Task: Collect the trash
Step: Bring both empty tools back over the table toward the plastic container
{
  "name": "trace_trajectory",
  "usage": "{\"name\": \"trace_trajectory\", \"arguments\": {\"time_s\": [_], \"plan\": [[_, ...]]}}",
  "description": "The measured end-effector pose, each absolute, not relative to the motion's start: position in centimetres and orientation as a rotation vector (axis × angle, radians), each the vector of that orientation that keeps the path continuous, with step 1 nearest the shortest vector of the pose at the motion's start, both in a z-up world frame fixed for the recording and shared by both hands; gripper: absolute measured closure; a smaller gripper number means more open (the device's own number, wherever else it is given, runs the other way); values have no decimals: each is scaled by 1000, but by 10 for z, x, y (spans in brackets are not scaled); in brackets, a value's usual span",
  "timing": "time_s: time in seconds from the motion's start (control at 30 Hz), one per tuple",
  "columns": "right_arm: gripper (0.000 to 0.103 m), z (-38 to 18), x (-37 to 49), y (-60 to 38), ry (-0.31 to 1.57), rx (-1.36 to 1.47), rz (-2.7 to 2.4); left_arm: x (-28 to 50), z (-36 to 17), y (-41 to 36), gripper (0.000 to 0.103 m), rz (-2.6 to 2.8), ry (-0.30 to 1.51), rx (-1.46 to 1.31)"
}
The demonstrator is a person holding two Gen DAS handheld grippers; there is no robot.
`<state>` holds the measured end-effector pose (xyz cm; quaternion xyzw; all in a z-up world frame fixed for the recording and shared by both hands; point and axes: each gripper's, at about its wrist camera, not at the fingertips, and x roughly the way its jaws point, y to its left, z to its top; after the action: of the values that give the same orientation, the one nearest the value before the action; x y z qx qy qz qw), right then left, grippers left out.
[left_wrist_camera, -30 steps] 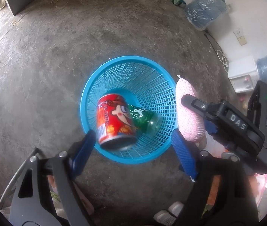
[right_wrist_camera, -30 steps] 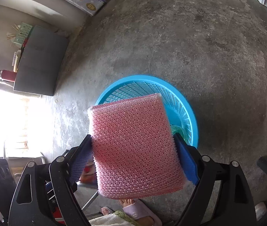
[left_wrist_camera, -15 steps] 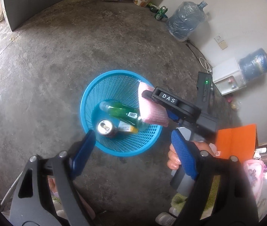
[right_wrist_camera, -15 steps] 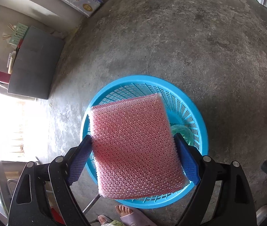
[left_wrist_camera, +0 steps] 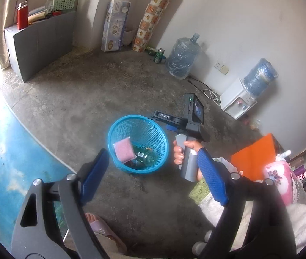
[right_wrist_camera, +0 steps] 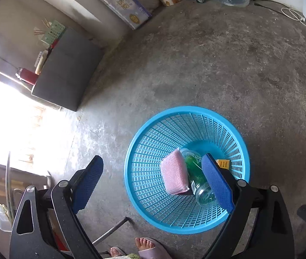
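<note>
Bare concrete floor carries a round blue plastic mesh basket holding a pink sponge and green bottle, beneath the empty left gripper spread wide and the "DAS"-lettered right gripper opening, nothing between its jaws.

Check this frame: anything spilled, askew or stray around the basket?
Nothing spilled. The pink sponge and green bottle lie inside the blue basket, which stands upright on the floor. One possible straggler: a green can stands by the far wall beside the water jug, outside the basket.
</note>
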<state>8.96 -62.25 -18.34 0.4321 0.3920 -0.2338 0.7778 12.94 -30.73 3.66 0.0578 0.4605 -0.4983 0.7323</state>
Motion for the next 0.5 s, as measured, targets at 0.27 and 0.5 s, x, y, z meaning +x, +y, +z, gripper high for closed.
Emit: {"name": "trace_trajectory", "arguments": {"time_s": [0.27, 0.5], "plan": [[13, -99, 67, -553, 831, 743, -385, 113, 55, -184, 21, -860, 907, 118], [13, -40, 81, -464, 835, 693, -162, 102, 52, -93, 20, -607, 860, 39]]}}
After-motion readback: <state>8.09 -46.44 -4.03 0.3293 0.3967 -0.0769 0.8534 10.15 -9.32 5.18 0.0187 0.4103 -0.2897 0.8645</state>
